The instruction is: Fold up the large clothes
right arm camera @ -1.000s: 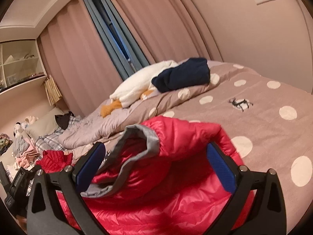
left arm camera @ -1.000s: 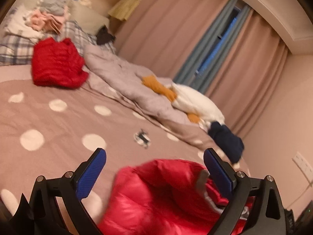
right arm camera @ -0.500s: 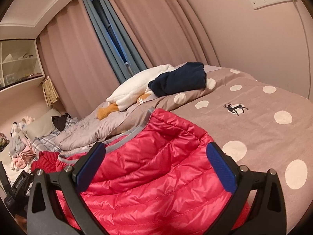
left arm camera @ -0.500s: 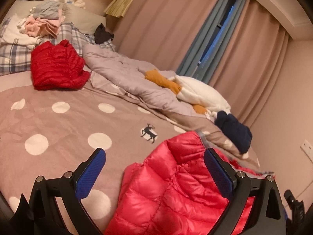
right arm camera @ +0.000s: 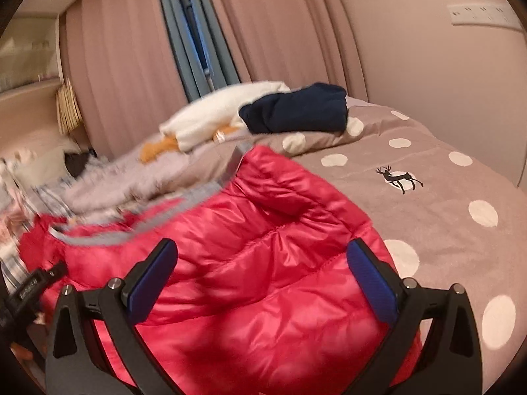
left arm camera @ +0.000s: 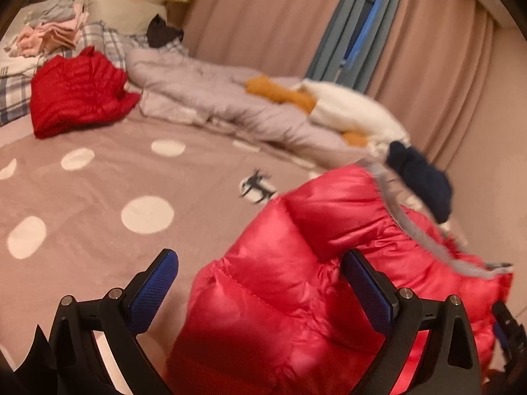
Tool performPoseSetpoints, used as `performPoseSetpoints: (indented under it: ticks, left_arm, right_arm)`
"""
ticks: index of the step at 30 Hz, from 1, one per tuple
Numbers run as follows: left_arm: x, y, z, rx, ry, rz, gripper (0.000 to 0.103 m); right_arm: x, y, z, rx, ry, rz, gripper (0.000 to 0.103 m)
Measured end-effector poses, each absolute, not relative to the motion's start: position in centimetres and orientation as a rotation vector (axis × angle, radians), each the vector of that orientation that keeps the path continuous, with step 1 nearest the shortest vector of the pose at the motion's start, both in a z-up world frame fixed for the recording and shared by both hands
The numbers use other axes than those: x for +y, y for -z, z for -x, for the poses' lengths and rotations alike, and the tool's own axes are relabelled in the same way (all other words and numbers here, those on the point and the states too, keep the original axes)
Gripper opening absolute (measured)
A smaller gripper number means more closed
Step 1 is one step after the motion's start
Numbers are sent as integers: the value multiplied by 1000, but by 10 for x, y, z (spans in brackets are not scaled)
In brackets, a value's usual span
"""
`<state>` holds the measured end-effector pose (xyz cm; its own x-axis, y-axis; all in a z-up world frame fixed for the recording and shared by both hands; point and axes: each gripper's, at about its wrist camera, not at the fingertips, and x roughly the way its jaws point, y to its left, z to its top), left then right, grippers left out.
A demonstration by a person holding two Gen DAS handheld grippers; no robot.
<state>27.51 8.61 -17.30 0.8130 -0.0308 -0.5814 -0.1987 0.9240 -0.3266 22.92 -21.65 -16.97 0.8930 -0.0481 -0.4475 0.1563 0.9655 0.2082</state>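
On the left, the left gripper [left arm camera: 260,296] stands with its blue-padded jaws wide apart and nothing between them, over the near edge of the glossy red quilted down jacket [left arm camera: 296,279], which lies spread on the dusty-pink polka-dot bedspread [left arm camera: 98,177]. Further right, the right gripper [right arm camera: 260,283] is likewise wide and empty above the same jacket, its grey-trimmed hem [right arm camera: 184,204] toward the far side. The jacket looks light, puffy and soft, with a slick shell likely to slide between pads (and spring back after folding). Best grips are probably the firmer grey trim or a stitched seam, pinching both layers together.
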Motion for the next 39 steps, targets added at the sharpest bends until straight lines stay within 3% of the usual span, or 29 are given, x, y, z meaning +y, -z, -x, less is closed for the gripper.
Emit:
performPoseSetpoints:
  ticks: [5, 9, 39]
  left_arm:
    - [91, 226, -318, 823, -30, 493, 103]
    - [91, 232, -312, 790, -32, 494, 103]
    - [79, 225, -307, 738, -134, 384, 103]
  right_arm:
    - [-237, 229, -281, 623, 37, -261, 103]
    - [-254, 245, -292, 637, -15, -363, 103]
    - [-229, 244, -290, 625, 97, -243, 103]
